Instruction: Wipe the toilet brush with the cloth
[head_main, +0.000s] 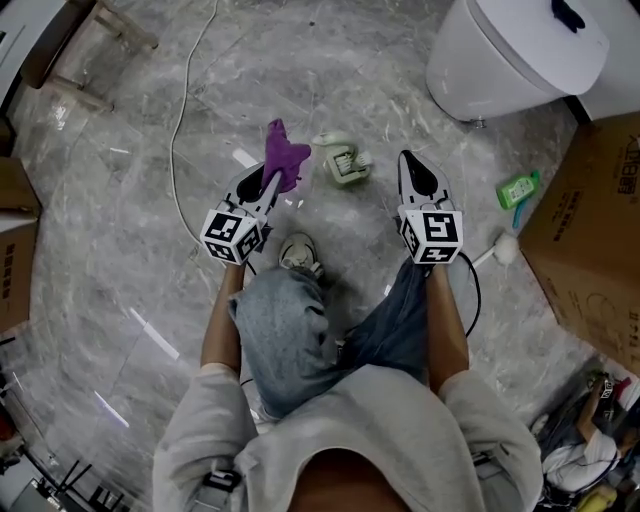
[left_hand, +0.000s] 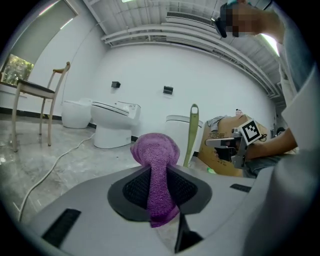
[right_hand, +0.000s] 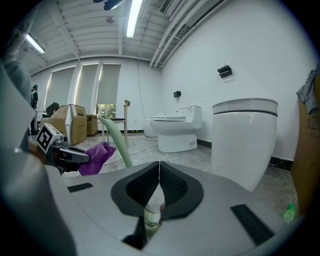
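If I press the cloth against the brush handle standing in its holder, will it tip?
Probably. The toilet brush stands tall and thin in a small holder on the floor, so a sideways push may tip it. The cloth, pinched in the left gripper, flops over, so it should wrap the brush.

Grey marble floor (head_main: 120, 180), white walls (left_hand: 150, 70), white toilet (head_main: 520, 50), wooden chair (left_hand: 35, 90), cardboard box (head_main: 590, 240), ceiling strip light (right_hand: 134, 17), tall windows (right_hand: 85, 85).
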